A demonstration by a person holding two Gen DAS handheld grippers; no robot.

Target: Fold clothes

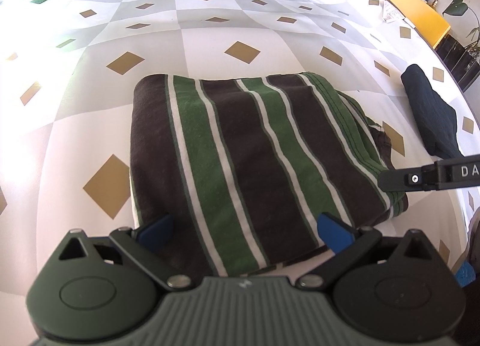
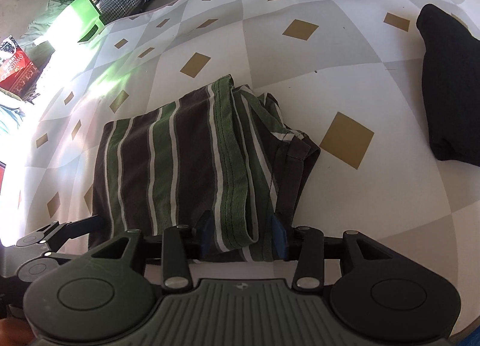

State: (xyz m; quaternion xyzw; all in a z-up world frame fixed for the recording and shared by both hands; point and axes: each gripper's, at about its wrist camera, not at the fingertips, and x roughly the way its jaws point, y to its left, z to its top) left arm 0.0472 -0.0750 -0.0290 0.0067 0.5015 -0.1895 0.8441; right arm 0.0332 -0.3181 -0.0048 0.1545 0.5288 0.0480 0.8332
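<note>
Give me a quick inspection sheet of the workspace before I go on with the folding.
Surface: checked tablecloth with tan diamonds.
Job's things: striped shirt folded into a rough rectangle, its right edge bunched; dark garment folded, lying apart to the right.
Clutter: yellow item and a paper at the far edge.
Claws: left claw open over the shirt's near edge; right claw open, astride the shirt's hem.
Cables: nothing seen.
Surroundings: tiled floor, fruit, plants, green box.
</note>
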